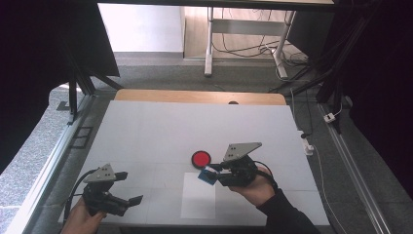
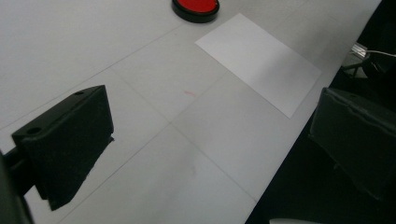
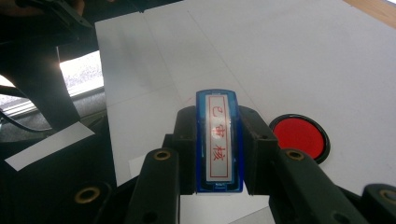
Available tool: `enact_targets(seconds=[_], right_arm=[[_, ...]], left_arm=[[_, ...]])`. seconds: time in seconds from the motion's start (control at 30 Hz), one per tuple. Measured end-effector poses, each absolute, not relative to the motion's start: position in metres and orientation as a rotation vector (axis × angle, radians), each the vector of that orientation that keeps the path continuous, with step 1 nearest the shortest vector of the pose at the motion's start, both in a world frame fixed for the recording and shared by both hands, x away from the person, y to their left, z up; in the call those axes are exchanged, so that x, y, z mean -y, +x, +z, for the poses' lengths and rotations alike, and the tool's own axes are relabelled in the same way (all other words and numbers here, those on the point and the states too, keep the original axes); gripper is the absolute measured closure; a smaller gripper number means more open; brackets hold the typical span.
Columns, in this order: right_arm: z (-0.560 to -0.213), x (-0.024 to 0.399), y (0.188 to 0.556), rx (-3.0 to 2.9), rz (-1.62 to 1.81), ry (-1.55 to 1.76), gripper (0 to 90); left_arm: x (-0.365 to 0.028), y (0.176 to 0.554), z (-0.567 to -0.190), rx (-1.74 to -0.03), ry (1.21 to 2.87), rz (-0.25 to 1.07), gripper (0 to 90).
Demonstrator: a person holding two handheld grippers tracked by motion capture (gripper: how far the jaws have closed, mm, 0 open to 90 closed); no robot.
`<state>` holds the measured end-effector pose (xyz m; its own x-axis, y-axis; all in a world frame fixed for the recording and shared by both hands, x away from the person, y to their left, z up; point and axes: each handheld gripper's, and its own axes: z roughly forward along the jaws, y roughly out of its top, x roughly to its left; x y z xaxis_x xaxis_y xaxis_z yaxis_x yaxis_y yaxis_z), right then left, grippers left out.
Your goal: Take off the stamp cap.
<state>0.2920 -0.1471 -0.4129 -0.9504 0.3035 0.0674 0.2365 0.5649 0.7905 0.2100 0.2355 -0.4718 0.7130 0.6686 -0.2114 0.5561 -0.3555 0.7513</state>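
Observation:
My right gripper (image 1: 210,173) is shut on a blue stamp (image 1: 208,176), held just above the far edge of a white paper sheet (image 1: 198,201). In the right gripper view the blue stamp (image 3: 219,140) shows a white label with red characters, clamped between both black jaws of my right gripper (image 3: 218,154). A round red ink pad (image 1: 201,158) in a black case lies just beyond the stamp on the table; it is also in the right gripper view as the ink pad (image 3: 300,136). My left gripper (image 1: 130,187) hovers open and empty near the table's front left; its jaws stand wide apart (image 2: 205,140).
A white table mat (image 1: 160,131) covers the tabletop, with a wooden strip (image 1: 195,96) at its far edge. The paper sheet (image 2: 259,60) and ink pad (image 2: 195,8) lie ahead of the left gripper. Metal rails run along both table sides; a desk frame and cables stand beyond.

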Motion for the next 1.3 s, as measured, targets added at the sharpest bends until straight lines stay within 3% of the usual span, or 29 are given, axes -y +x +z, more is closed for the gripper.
enact_targets(seconds=[0.8,1.3], right_arm=[[-0.403,0.148,0.291,-2.73,1.419,0.411,70.5],[-0.399,0.146,0.289,-2.75,1.44,0.37,70.5]], left_arm=[[-0.165,0.253,-0.462,-0.709,2.167,0.118,0.0],[-0.125,0.274,-0.458,-0.493,2.156,0.007,0.0]])
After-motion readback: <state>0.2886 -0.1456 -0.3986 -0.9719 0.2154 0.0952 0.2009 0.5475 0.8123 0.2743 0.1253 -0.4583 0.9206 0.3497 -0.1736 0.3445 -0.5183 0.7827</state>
